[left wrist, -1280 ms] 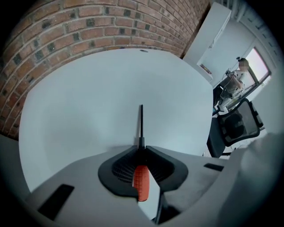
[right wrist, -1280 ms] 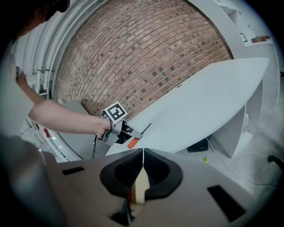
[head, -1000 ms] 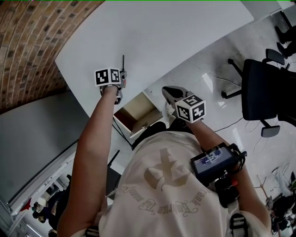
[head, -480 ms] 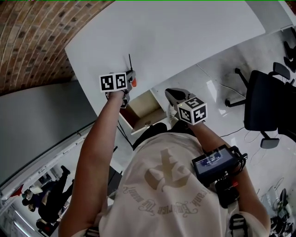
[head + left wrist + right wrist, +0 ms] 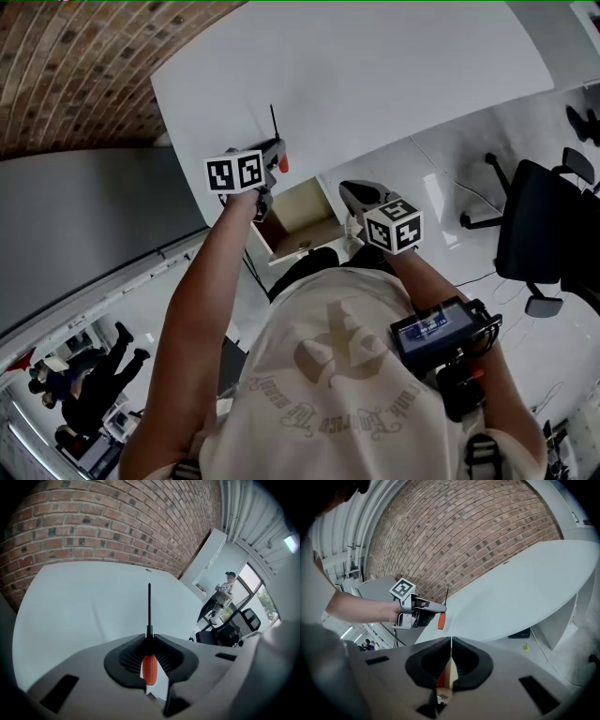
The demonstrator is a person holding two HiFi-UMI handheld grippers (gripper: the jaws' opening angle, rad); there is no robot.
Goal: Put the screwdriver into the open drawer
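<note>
The screwdriver has an orange handle and a thin black shaft. My left gripper is shut on it where handle meets shaft, holding it above the front edge of the white table. Its shaft points out over the tabletop. The right gripper view shows the same grip, with the screwdriver's handle hanging below the left gripper. The open drawer, cream inside, sits under the table edge just right of the left gripper. My right gripper hovers at the drawer's right side, jaws closed together on nothing.
A brick wall runs behind the table's left end. A black office chair stands on the glossy floor at right. A grey partition is to the left, with people beyond it. Another person stands far off.
The left gripper has risen from the tabletop with the screwdriver and tilted, so the orange handle now hangs free. The right gripper has shifted only slightly beside the drawer.
</note>
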